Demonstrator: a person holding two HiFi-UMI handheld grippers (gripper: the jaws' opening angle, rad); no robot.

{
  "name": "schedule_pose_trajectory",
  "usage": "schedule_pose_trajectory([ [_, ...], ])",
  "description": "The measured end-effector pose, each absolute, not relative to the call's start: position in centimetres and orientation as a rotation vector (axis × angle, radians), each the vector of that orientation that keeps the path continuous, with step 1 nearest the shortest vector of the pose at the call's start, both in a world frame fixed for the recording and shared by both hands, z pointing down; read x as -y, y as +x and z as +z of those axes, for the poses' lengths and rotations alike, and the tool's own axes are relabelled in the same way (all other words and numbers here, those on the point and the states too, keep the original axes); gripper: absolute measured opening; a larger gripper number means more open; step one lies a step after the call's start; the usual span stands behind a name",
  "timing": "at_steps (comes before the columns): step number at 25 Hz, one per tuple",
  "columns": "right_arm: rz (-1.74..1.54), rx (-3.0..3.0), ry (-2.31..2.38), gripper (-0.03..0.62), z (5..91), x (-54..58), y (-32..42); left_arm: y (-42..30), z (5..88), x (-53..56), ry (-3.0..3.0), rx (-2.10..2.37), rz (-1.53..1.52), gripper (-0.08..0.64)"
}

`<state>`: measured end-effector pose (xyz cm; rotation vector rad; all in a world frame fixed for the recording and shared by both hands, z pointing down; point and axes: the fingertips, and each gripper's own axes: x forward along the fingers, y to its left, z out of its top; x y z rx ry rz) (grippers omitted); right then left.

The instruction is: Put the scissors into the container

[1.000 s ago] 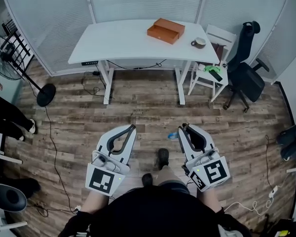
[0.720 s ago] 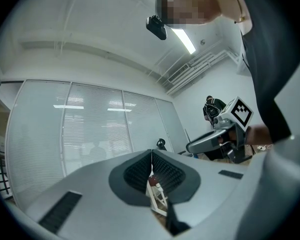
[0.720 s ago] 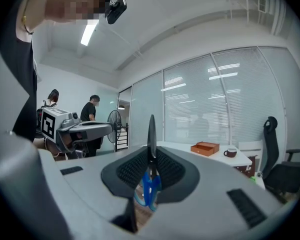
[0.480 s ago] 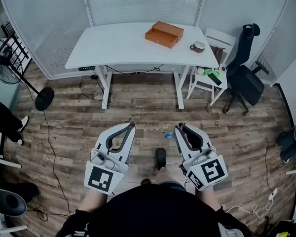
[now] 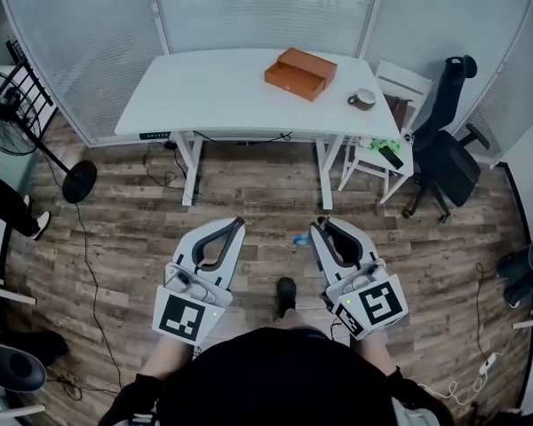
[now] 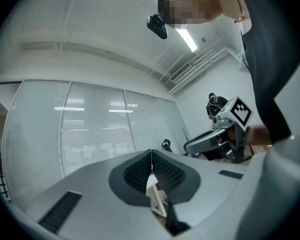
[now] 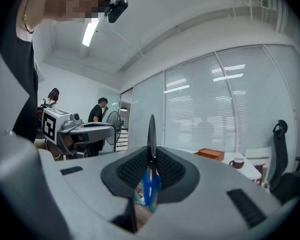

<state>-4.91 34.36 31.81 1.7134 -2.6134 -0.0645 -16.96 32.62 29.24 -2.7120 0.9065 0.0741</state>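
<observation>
Blue-handled scissors (image 7: pixel 151 181) are pinched by the right tool (image 5: pixel 323 228), the left tool (image 5: pixel 235 225) pressed together; the upper-centre orange box (image 5: pixel 300 73) should be approached steadily.

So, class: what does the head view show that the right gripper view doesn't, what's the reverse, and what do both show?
Only the head view: the person's shoe and the cable trailing over the floor. Only the right gripper view: the ceiling light, and the blade of the scissors standing upright between the shut jaws of the right gripper. Both: the scissors' blue handles, the white table, the orange box, the mug and the left gripper.
</observation>
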Motion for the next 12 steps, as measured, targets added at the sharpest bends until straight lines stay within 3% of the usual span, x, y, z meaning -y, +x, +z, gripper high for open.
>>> schedule_pose_trajectory([
  [12, -0.077, 2.632, 1.690, 0.057, 30.9, -27.1, 0.2, -12.5, 29.1, -25.4, -2.701, -0.970, 0.081, 0.015],
])
